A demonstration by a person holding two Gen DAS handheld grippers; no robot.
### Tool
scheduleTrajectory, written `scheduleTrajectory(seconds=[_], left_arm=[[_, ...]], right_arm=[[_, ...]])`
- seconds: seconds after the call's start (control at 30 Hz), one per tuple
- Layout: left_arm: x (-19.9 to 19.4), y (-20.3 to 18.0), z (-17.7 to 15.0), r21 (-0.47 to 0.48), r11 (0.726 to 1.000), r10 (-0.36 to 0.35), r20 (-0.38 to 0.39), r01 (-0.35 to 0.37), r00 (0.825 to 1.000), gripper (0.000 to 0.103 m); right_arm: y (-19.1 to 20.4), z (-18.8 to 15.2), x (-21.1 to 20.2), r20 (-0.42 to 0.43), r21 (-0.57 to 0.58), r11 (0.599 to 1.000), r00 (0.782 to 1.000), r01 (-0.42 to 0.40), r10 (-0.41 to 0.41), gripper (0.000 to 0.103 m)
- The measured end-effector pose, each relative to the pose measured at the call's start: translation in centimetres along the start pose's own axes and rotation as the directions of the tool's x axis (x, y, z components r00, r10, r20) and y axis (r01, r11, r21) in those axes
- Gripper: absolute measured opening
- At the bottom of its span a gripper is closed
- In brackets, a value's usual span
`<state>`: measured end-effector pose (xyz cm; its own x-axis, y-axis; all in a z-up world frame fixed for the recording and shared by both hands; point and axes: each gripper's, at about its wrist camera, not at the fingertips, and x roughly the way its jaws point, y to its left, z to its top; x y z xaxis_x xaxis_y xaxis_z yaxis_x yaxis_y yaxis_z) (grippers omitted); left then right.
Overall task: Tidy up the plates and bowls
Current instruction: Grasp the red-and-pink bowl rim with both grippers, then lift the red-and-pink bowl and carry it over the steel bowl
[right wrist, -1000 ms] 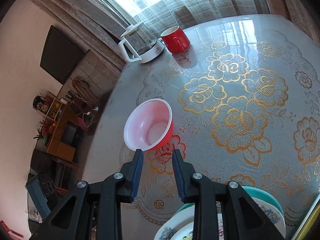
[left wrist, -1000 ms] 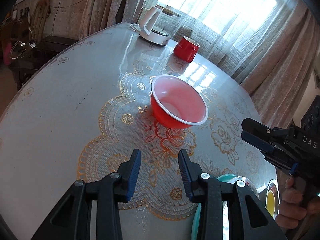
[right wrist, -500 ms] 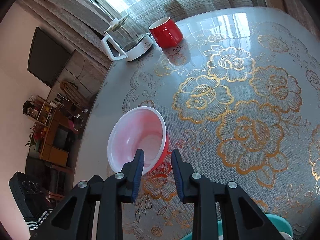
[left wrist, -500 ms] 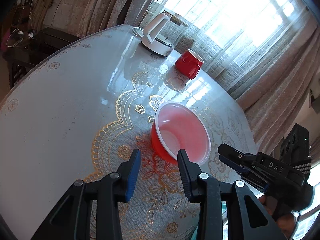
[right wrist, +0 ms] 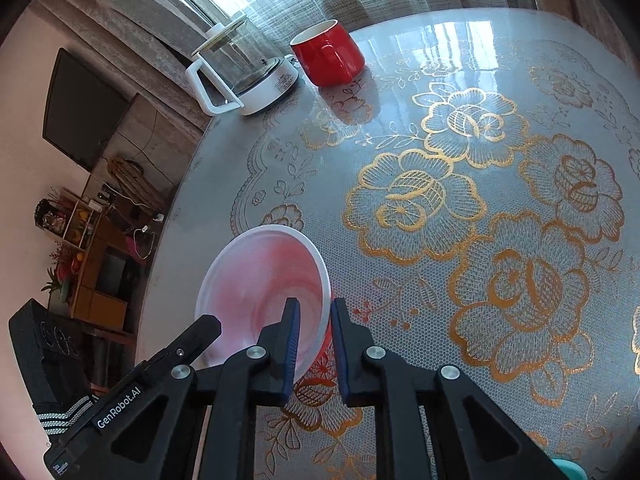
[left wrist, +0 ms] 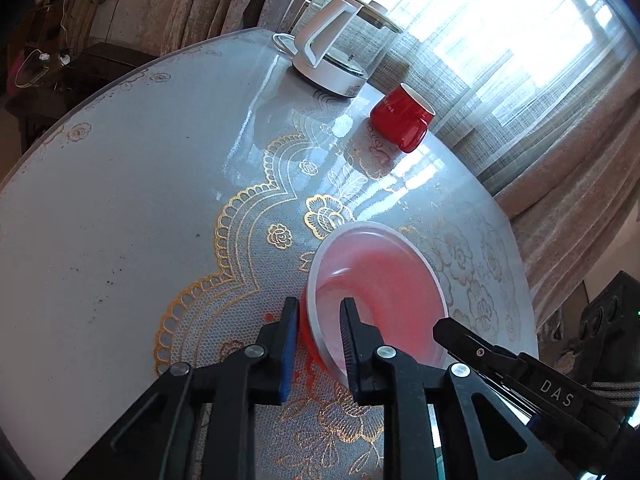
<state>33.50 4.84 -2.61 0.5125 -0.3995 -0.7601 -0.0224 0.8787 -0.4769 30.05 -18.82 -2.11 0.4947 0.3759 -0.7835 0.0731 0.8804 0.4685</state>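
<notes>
Bowl (left wrist: 376, 292), red: one, on table (left wrist: 120, 220). Left gripper (left wrist: 319, 336) and right gripper (right wrist: 311, 338) each just closed, pinching opposite rim walls. Mug (left wrist: 402, 122), kettle (left wrist: 340, 56): one each.

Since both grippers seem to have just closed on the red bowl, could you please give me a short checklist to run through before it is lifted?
1. Left gripper on the bowl's wall: ok; its jaws have just been closing and now pinch the rim of the red bowl, one finger inside, one outside.
2. Right gripper likewise: ok; it too has just closed on the rim at the opposite side.
3. Bowl empty: ok; nothing shows inside.
4. Bowl level: not ok; it looks tilted off the table.
5. Red mug and kettle apart from the bowl: ok; both stand at the far edge.
6. Firmness of grip: cannot tell.
</notes>
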Motion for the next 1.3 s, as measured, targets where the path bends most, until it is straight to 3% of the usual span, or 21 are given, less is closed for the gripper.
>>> scheduleTrajectory(seconds=[0.6, 1.13, 1.3], left_arm=[[-1.2, -0.8, -3.2, 0.035, 0.999, 0.011, -0.041, -0.010, 0.999, 0.012], [-1.1, -2.9, -5.4, 0.067, 0.998, -0.001, -0.071, 0.006, 0.997, 0.012], [-1.2, -3.0, -5.4, 0.059, 0.998, -0.009, -0.063, 0.013, 0.998, 0.021]], right_arm=[[-0.6, -2.6, -1.4, -0.023, -0.019, 1.000, 1.000, -0.005, 0.005, 0.013], [-3.1, -3.9, -3.2, -0.042, 0.042, 0.999, 0.999, -0.001, 0.003, 0.015], [-3.7, -4.2, -3.7, -0.039, 0.047, 0.999, 0.999, 0.001, 0.001, 0.021]])
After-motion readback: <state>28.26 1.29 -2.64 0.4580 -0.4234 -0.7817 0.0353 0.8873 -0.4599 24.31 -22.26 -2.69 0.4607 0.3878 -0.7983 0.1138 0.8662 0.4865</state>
